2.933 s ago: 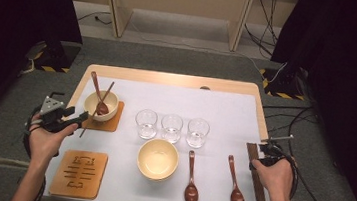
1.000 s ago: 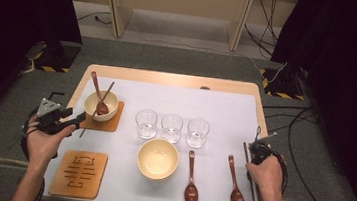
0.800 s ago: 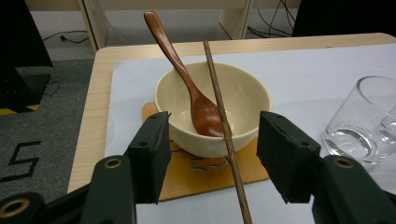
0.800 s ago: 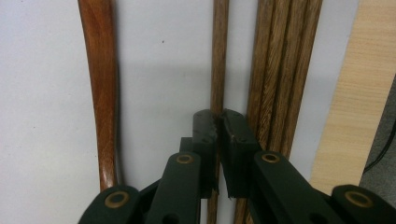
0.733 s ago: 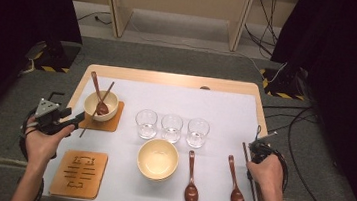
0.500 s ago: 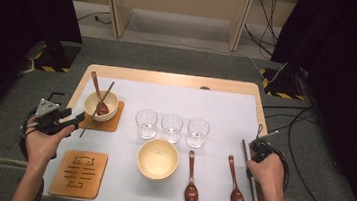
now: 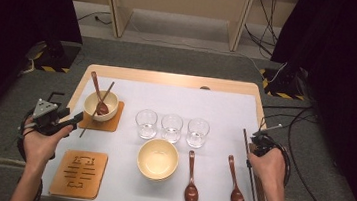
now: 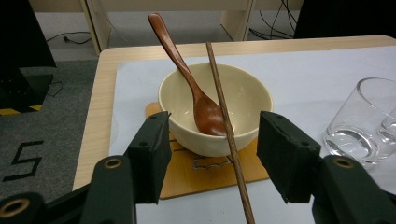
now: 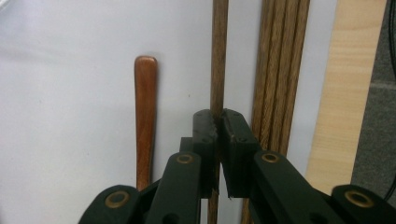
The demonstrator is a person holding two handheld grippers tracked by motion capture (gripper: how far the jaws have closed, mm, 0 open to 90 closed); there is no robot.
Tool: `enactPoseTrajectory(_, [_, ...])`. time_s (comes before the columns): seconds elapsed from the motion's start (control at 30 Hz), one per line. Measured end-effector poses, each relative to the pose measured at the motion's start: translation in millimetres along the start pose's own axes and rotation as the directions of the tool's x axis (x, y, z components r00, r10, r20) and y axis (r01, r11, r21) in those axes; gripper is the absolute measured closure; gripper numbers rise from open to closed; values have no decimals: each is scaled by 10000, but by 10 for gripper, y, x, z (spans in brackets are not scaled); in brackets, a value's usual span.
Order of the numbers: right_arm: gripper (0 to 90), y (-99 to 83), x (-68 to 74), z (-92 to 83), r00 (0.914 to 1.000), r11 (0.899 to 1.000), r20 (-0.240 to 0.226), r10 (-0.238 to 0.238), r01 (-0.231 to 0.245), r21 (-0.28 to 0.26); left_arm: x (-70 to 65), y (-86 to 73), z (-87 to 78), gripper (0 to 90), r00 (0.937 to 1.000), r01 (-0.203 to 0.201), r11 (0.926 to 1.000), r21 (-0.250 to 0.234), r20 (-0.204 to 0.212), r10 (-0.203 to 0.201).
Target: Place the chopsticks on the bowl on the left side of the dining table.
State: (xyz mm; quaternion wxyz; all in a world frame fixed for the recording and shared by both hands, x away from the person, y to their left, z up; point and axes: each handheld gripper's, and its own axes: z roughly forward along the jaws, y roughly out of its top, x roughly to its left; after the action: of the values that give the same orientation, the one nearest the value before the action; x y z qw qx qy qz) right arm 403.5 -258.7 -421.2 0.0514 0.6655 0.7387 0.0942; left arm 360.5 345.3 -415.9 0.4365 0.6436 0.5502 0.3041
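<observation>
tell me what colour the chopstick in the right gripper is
Dark brown wood, with a visible grain. The chopstick shows best in the right gripper view.

Brown chopstick [image 9: 219, 56], cream bowl [image 8: 215, 109] (black tongs [image 9: 218, 135]).

Grained matt wooden chopstick [image 9: 219, 51], glossy wooden spoon [image 8: 196, 93], glazed smooth bowl [image 8: 243, 95], clear glass tumbler [image 8: 362, 123].

Spoon [image 8: 198, 100] in bowl [image 8: 243, 100], chopstick [image 8: 229, 135] leaning beside.
</observation>
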Motion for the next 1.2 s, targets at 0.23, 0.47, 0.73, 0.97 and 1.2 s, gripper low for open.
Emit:
enactPoseTrajectory(0.23, [851, 28, 13, -65, 10000, 9984, -15, -83, 82, -553, -1, 0, -10, 437, 10000, -15, 10000, -9, -15, 15])
enactPoseTrajectory(0.47, [851, 52, 29, -124, 10000, 9923, 3, -52, 52, -1235, -7, 2, -16, 437, 10000, -21, 10000, -17, 10, 21])
enactPoseTrajectory(0.73, [851, 72, 46, -195, 10000, 9739, 13, -77, 78, -2267, -10, 8, -31, 437, 10000, -18, 10000, -65, 25, 18])
enactPoseTrajectory(0.97, [851, 95, 60, -249, 9998, 9505, 108, -146, 173, -3102, -15, 7, -32, 437, 10000, -38, 10000, -55, 17, 38])
enactPoseTrajectory(1.2, [851, 120, 67, -278, 9997, 9277, 165, -176, 225, -3726, -20, 8, -36, 437, 10000, -52, 10000, -57, 18, 52])
